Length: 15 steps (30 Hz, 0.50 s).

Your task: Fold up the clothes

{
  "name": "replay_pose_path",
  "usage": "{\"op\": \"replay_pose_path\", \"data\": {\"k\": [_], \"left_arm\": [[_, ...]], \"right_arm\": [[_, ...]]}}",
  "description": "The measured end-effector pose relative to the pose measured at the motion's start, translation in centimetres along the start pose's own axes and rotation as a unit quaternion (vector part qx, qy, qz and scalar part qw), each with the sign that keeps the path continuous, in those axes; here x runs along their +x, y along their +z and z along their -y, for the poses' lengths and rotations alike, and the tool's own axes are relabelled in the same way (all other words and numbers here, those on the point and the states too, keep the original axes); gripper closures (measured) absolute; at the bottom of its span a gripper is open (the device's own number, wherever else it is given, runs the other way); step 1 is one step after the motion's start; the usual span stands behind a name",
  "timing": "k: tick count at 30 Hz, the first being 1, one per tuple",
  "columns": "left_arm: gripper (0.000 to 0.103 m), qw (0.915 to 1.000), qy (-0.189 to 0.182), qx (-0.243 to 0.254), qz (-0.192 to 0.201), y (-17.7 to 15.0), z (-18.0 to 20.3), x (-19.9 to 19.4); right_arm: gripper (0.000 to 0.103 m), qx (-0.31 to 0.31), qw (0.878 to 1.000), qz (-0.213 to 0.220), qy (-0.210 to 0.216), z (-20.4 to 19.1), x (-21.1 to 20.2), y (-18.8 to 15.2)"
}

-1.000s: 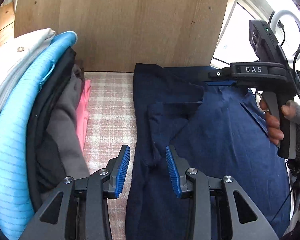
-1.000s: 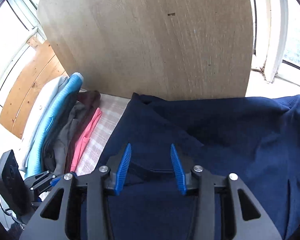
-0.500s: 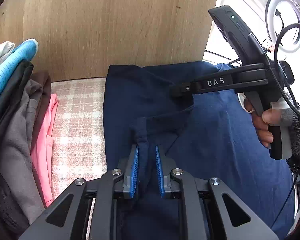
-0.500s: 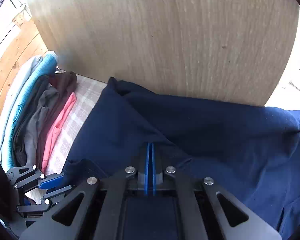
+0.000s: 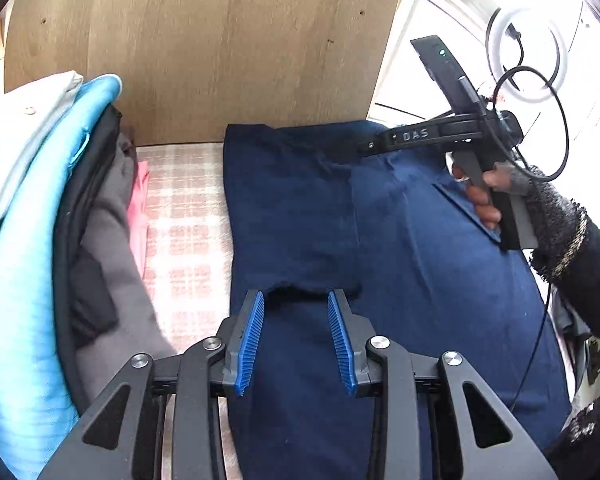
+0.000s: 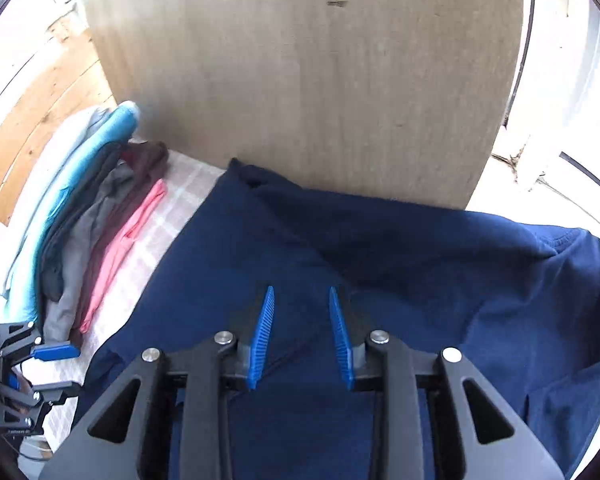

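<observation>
A navy garment (image 5: 412,264) (image 6: 440,280) lies spread on the checked cloth (image 5: 184,220). Its left part is folded over as a flat flap (image 5: 296,208). My left gripper (image 5: 296,296) hovers over the flap's near hem; its jaws are opening and the hem lies flat below them, untouched by the blue pads. My right gripper (image 6: 301,292) hangs over the garment's middle, jaws opening, with no cloth pinched. In the left wrist view the right gripper (image 5: 374,145) points left above the garment's far edge, held by a person's hand (image 5: 484,196). The left gripper (image 6: 40,368) shows at the lower left.
A stack of folded clothes (image 5: 40,240) (image 6: 80,220), light blue, grey, black and pink, lies left of the garment. An upright wooden board (image 5: 220,40) (image 6: 320,80) closes the far side. A ring light (image 5: 524,52) and cables stand at the right by bright windows.
Half a second ago both grippers were pinched on navy fabric. Now both have let go with jaws apart, and the folded flap lies flat. The left gripper has drawn back and up.
</observation>
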<state>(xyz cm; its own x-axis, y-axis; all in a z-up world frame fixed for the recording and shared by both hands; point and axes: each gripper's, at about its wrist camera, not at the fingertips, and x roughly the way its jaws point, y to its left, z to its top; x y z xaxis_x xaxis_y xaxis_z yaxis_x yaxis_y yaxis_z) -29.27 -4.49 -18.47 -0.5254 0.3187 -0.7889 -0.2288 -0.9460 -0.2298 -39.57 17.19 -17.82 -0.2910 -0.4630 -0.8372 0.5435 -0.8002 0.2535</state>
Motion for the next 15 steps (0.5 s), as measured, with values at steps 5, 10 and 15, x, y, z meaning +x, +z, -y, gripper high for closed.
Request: {"op": "replay_pose_path", "data": {"k": [5,10,15], "left_arm": [[0.070,0.9995,0.026,-0.011,-0.012,-1.2,-0.4,-1.0],[0.070,0.9976,0.053,-0.043,-0.011,-4.2,-0.9,-4.6],[0.070,0.9915,0.085,-0.096,-0.020,-10.4,-1.2,-9.5]], "right_arm": [[0.074,-0.058,0.996,-0.030,0.066,-4.8,0.8,-2.4],[0.074,-0.109,0.992,-0.063,0.026,-7.4,3.6,-3.7],[0.069,-0.053,0.994,-0.040,0.082,-6.4,0.6,-1.9]]}}
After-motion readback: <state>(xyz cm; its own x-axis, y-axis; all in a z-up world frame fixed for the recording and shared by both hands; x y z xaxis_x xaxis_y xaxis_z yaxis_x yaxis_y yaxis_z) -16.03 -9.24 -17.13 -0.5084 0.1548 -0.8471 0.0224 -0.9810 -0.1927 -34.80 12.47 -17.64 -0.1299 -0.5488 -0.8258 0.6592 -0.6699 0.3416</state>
